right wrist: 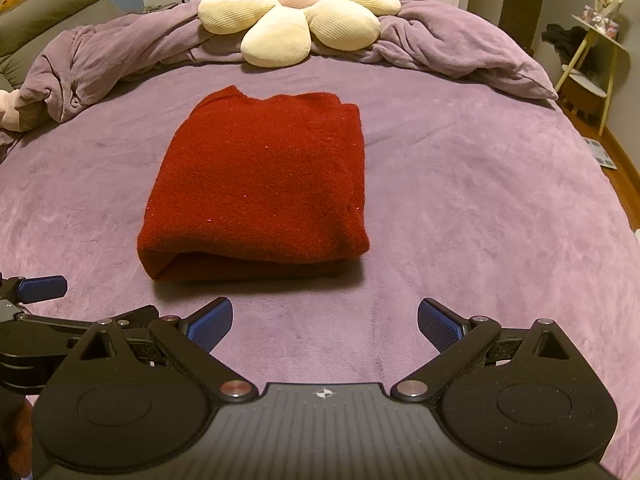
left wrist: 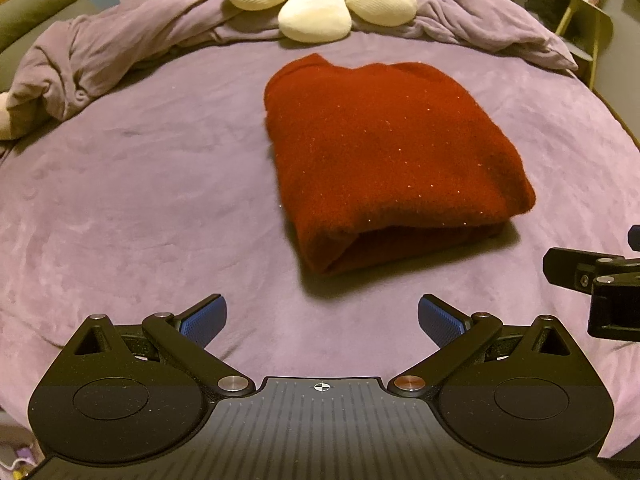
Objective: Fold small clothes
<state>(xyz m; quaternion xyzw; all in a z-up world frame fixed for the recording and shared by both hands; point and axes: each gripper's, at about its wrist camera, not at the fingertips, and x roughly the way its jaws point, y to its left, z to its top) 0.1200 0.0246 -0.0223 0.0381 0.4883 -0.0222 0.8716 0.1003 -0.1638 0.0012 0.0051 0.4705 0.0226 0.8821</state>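
Two grippers sit nearest to us, side by side at the near edge of the bed, and both hold nothing. We see the left gripper (left wrist: 322,320) with its blue pads (left wrist: 204,320) spread wide and only bare cover between them. We see the right gripper (right wrist: 325,322) in the same condition: jaws fully apart, no cloth in contact. Each unit appears at the margin of the other's view, which tells us they are level with one another and close together. We judge this pulled-back, empty posture as a release position, leaving the work free for inspection.

Just beyond the fingertips lies the red garment (right wrist: 260,184), resting flat on the purple bed cover (right wrist: 480,200) near the middle of the bed. It forms a compact rectangle of stacked layers, with the rounded fold edge turned toward us and the looser edges pointing away. We judge the fold as essentially complete; the stack holds its shape unaided because the thick knit carries its own weight.

Farther off, a bunched purple duvet (right wrist: 440,36) is pushed to the head of the bed, presumably to clear a flat working area. A flower-shaped cushion (right wrist: 296,12) rests on top of it.
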